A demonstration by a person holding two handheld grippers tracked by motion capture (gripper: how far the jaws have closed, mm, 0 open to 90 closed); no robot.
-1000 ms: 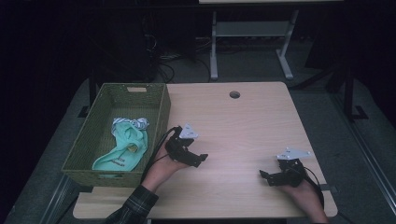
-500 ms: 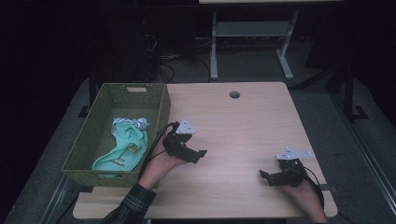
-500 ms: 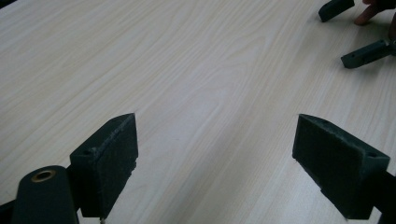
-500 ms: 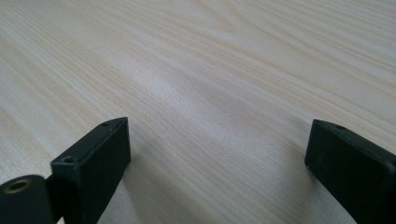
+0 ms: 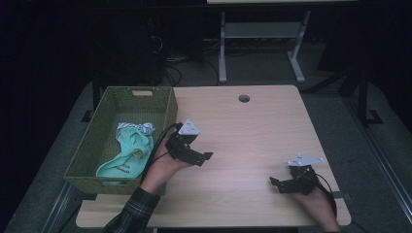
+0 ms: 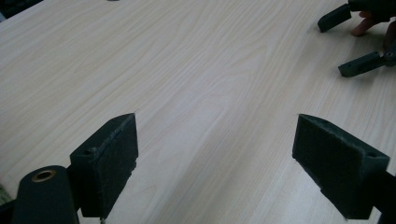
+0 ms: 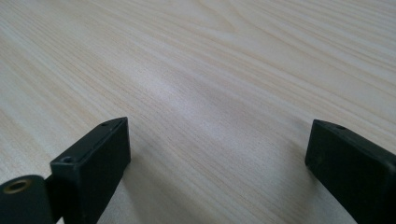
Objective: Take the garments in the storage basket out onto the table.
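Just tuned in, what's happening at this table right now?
A person holds a claw in each hand over the wooden table. The left claw is open and empty beside the green basket, where a mint-green cloth lies. The right claw, also open and empty, sits low near the table's near right corner.

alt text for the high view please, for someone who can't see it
A person holds two open black grippers over a light wooden table: the left gripper near a green woven basket, the right gripper near the table's front right. In the basket lies a mint green cloth.
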